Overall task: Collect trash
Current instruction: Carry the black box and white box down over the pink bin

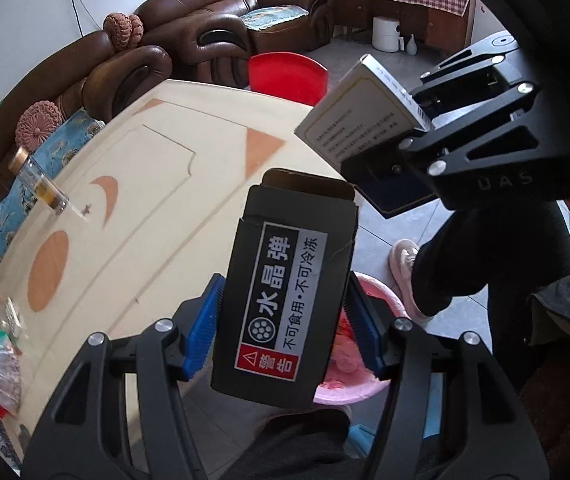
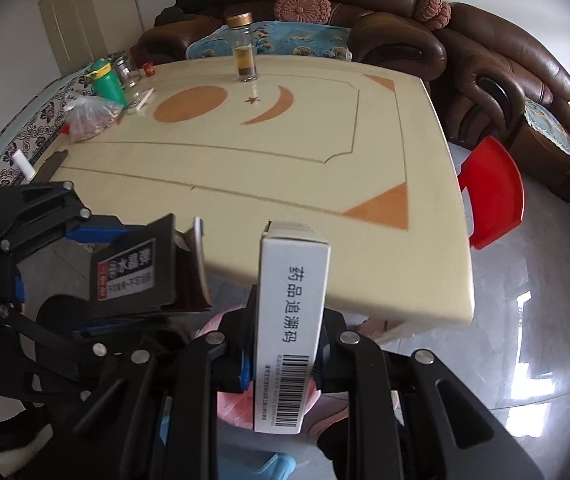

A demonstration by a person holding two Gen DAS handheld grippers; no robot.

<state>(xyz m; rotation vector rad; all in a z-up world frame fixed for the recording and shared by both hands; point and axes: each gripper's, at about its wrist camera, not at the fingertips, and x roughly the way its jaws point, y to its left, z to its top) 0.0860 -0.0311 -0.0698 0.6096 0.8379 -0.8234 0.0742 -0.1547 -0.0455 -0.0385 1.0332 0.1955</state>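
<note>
My left gripper point(image 1: 281, 320) is shut on a black cardboard box point(image 1: 285, 292) with a white and red warning label, held upright past the table's near edge. It also shows at the left of the right wrist view point(image 2: 133, 276). My right gripper point(image 2: 285, 344) is shut on a white medicine box point(image 2: 291, 320) with a barcode, and shows at upper right of the left wrist view point(image 1: 365, 120). A pink basin point(image 1: 365, 344) with pink scraps sits on the floor below both boxes; in the right wrist view point(image 2: 237, 404) it is mostly hidden.
A cream table point(image 2: 285, 152) carries a glass jar point(image 2: 244, 50), a green bottle point(image 2: 107, 82) and a plastic bag point(image 2: 89, 118) at its far left. A red chair point(image 2: 493, 192) and brown sofas point(image 2: 485, 64) stand beyond. A person's leg and shoe point(image 1: 409, 276) are beside the basin.
</note>
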